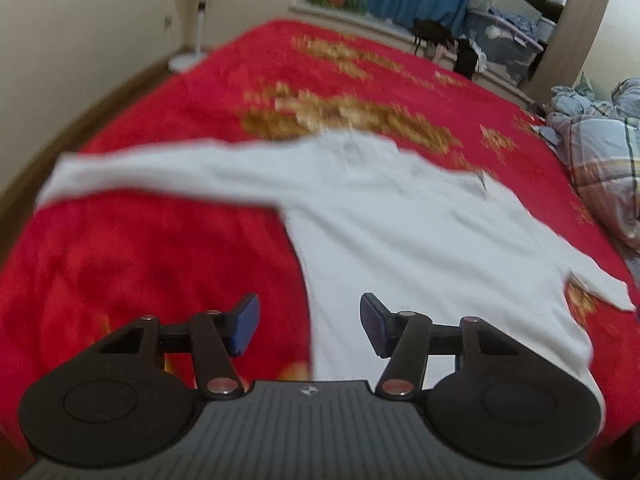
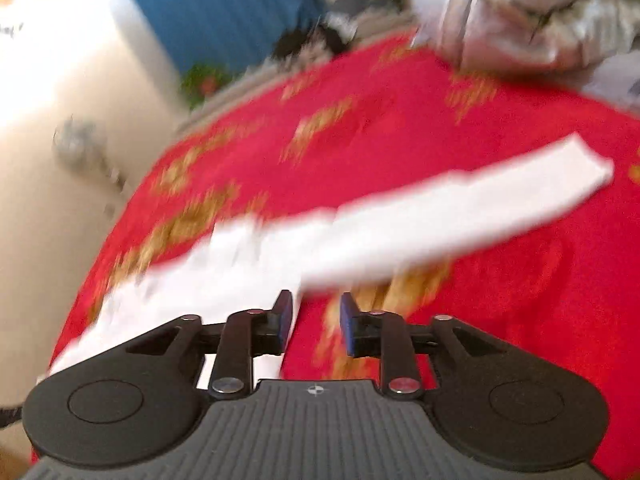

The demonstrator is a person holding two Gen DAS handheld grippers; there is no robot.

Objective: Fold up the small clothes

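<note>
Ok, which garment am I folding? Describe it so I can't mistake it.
On the red bedspread with gold patterns, a white long-sleeved top lies flat with sleeves spread. It is the only plain white piece; the checked bedding bunched at the bed's edge is blue-grey.

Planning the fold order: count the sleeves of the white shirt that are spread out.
2. In the left wrist view, one sleeve stretches left across the red blanket; the other sleeve runs toward the right edge, beside the checked bedding. Nothing visibly hides either.
</note>
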